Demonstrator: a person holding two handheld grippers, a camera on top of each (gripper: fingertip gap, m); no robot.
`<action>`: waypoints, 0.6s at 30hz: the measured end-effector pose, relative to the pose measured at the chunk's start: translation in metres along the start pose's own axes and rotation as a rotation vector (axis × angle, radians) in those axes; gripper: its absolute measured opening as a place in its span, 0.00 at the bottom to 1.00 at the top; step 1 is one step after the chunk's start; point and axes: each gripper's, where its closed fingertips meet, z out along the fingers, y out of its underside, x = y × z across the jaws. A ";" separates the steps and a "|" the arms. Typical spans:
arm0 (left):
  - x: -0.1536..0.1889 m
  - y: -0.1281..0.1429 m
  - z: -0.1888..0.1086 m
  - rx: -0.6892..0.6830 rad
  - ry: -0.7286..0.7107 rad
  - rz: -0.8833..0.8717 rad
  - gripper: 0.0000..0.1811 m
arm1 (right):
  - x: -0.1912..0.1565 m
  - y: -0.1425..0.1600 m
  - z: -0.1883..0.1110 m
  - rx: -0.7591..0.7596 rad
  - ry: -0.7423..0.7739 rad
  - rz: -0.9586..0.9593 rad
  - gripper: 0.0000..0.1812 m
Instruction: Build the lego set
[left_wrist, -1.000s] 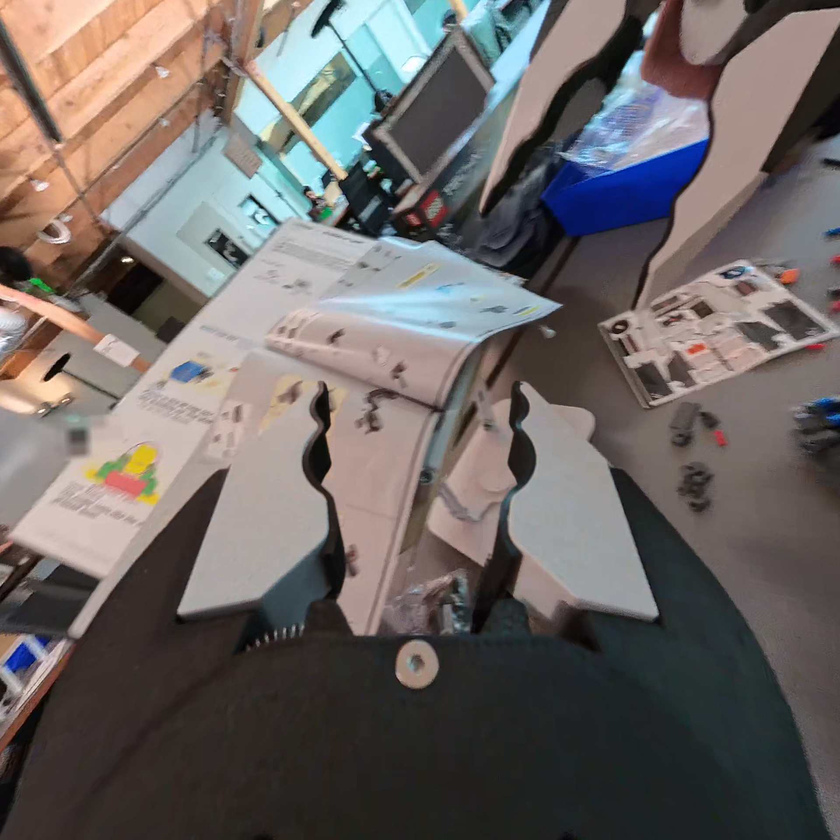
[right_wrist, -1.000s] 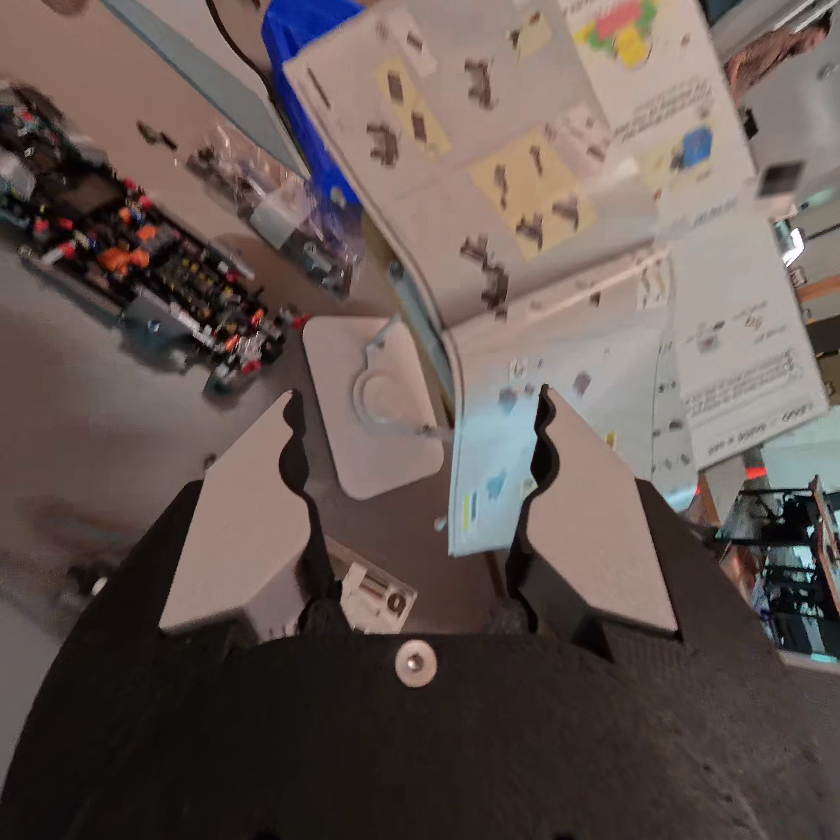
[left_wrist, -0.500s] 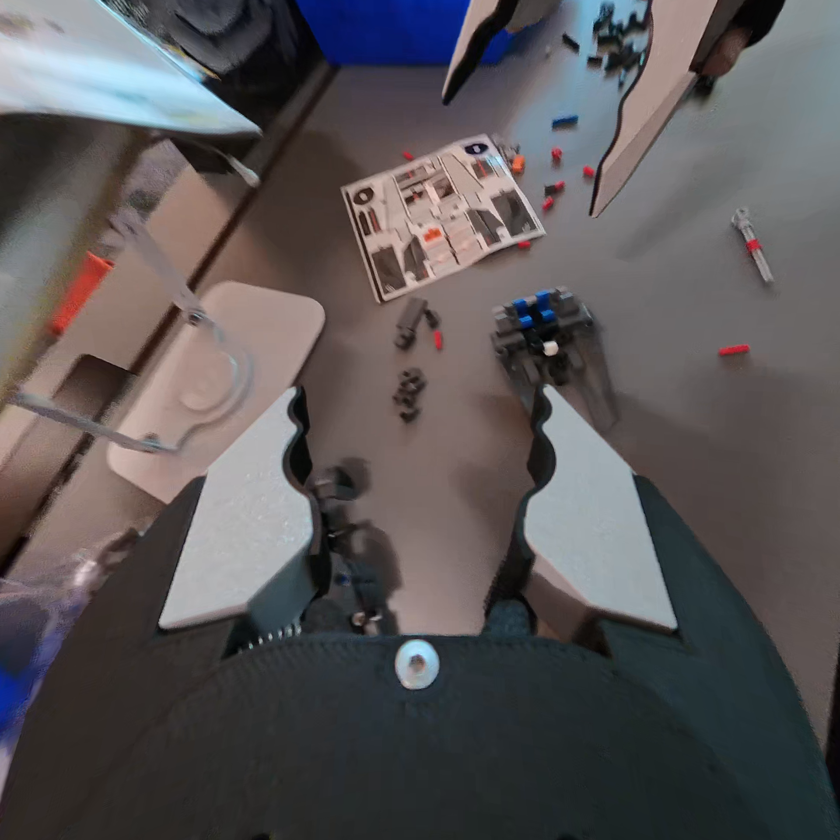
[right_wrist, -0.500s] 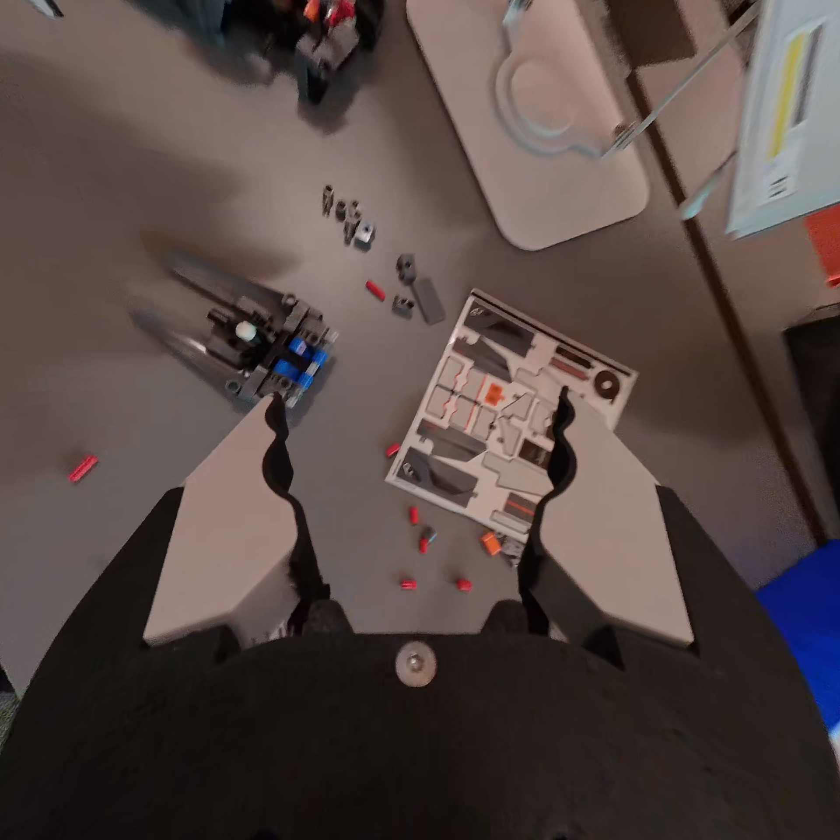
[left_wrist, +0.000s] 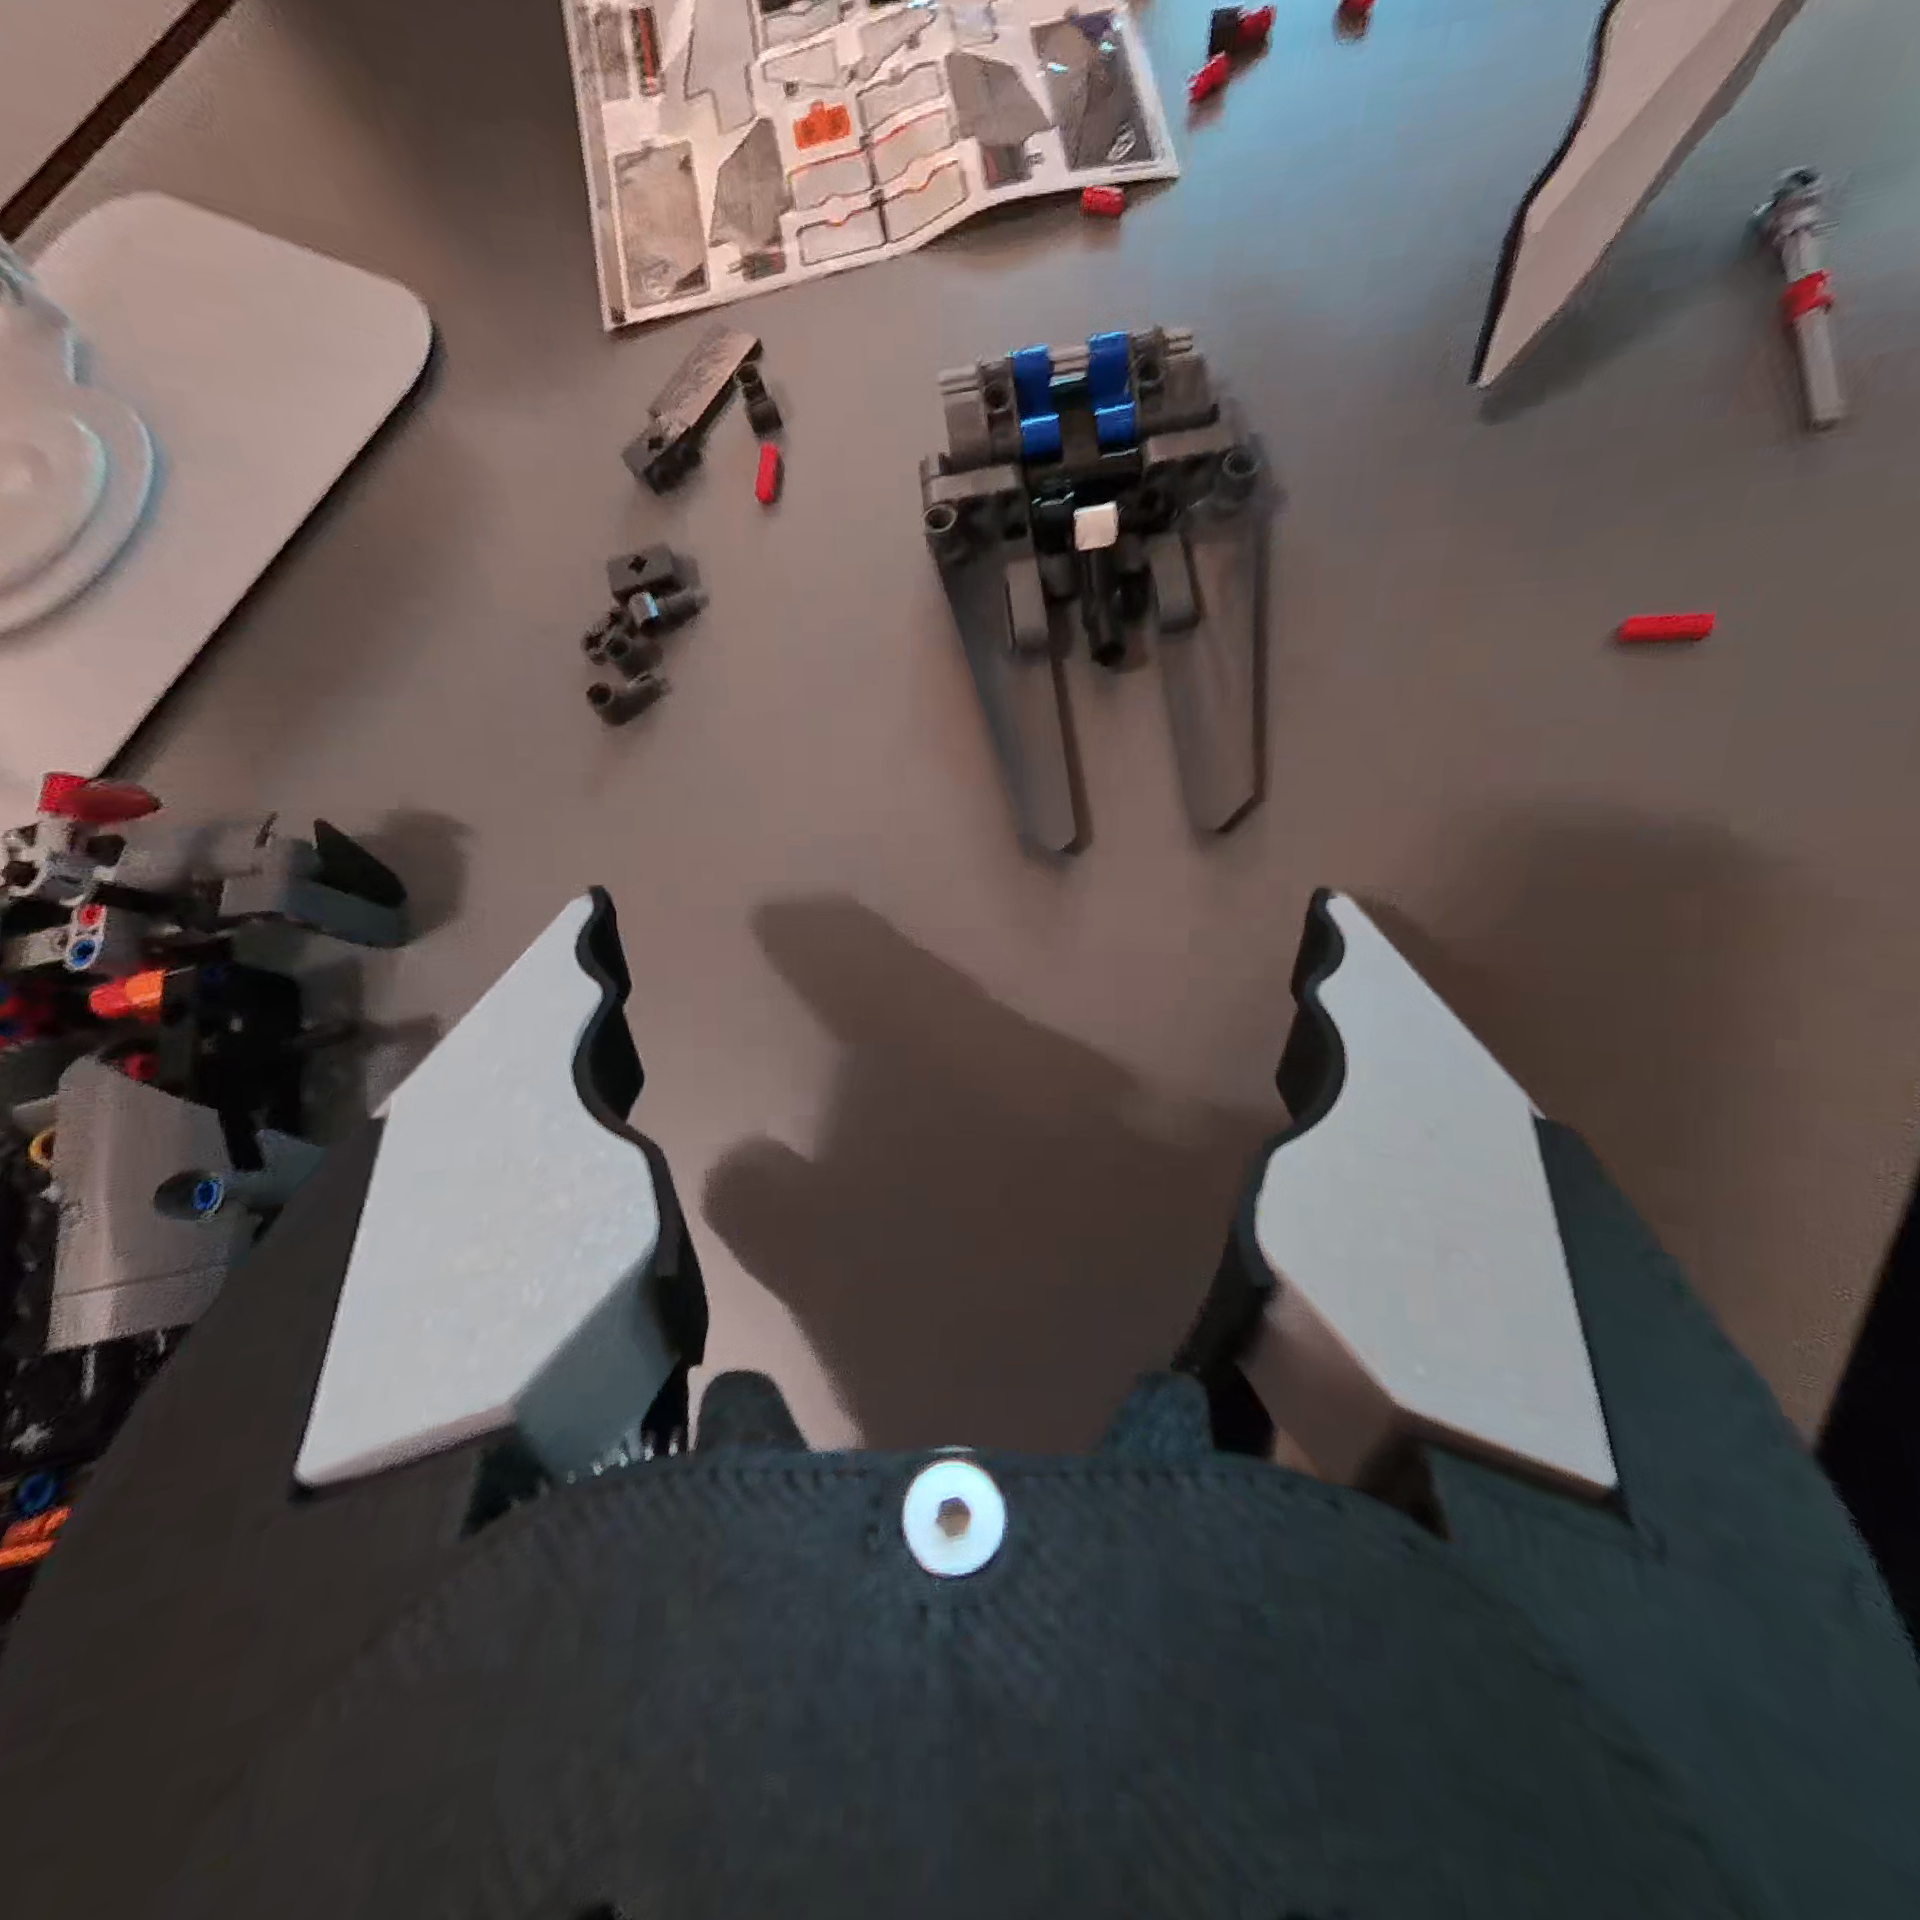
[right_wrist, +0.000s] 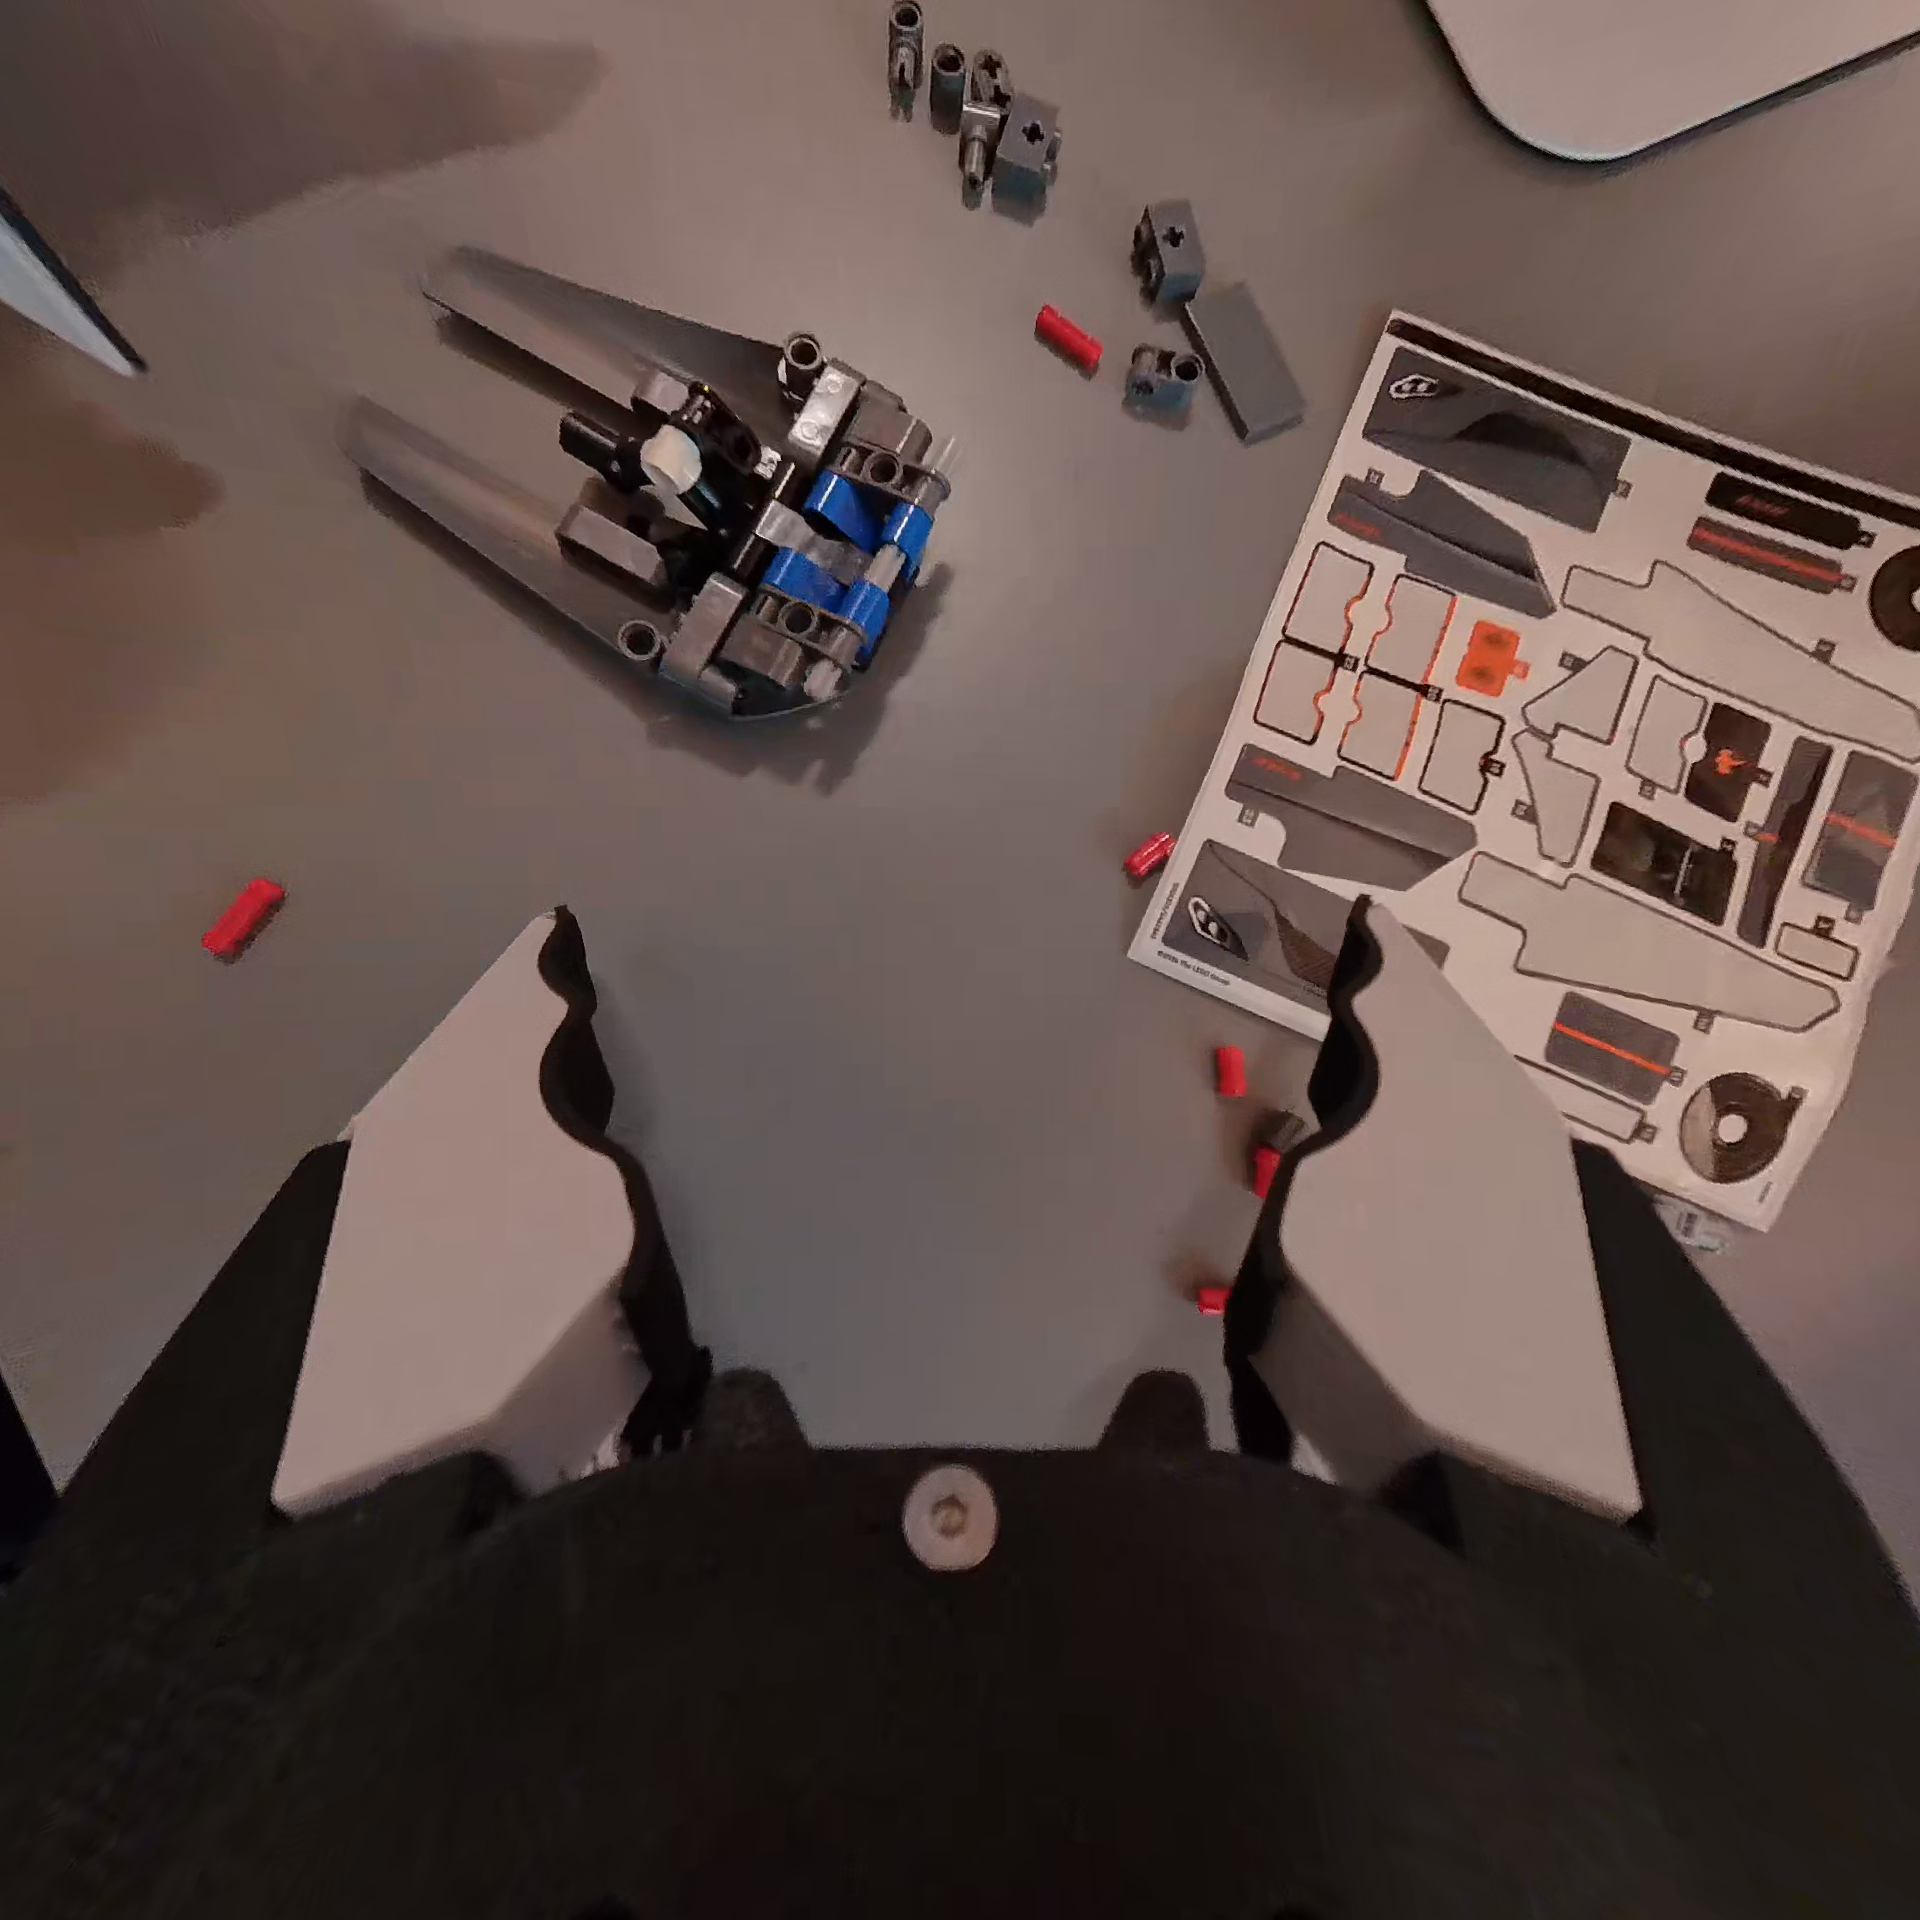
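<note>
A small grey, black and blue lego sub-assembly (left_wrist: 1091, 561) with two long grey blades lies on the dark grey table ahead of my left gripper (left_wrist: 956, 914), which is open and empty above the table. It also shows in the right wrist view (right_wrist: 707, 499), ahead and left of my right gripper (right_wrist: 956, 925), also open and empty. Loose dark grey pieces (left_wrist: 649, 623) (right_wrist: 987, 114) and red pins (left_wrist: 1662, 627) (right_wrist: 241, 914) lie scattered around. A finger of the right gripper (left_wrist: 1621, 177) shows at the top right of the left wrist view.
A sticker sheet (left_wrist: 862, 145) (right_wrist: 1579, 769) lies flat beyond the assembly. A larger black, grey and orange lego build (left_wrist: 135, 1039) sits at the left. A pale stand base (left_wrist: 208, 416) (right_wrist: 1662, 62) is at the far left. A grey and red axle piece (left_wrist: 1803, 301) lies at the right.
Both grippers swung down from the instruction booklet to face the table and moved closer to the blue-and-grey assembly. Both stayed open and empty.
</note>
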 end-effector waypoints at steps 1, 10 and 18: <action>-0.003 0.001 0.000 0.003 -0.019 0.004 0.68 | 0.000 0.002 0.001 0.002 -0.001 0.001 0.76; -0.011 0.013 0.006 -0.022 -0.030 -0.038 0.57 | 0.004 0.010 0.015 -0.007 -0.040 0.082 0.76; -0.014 0.015 0.008 -0.027 -0.016 -0.048 0.57 | 0.011 0.010 0.018 0.013 -0.023 0.137 0.78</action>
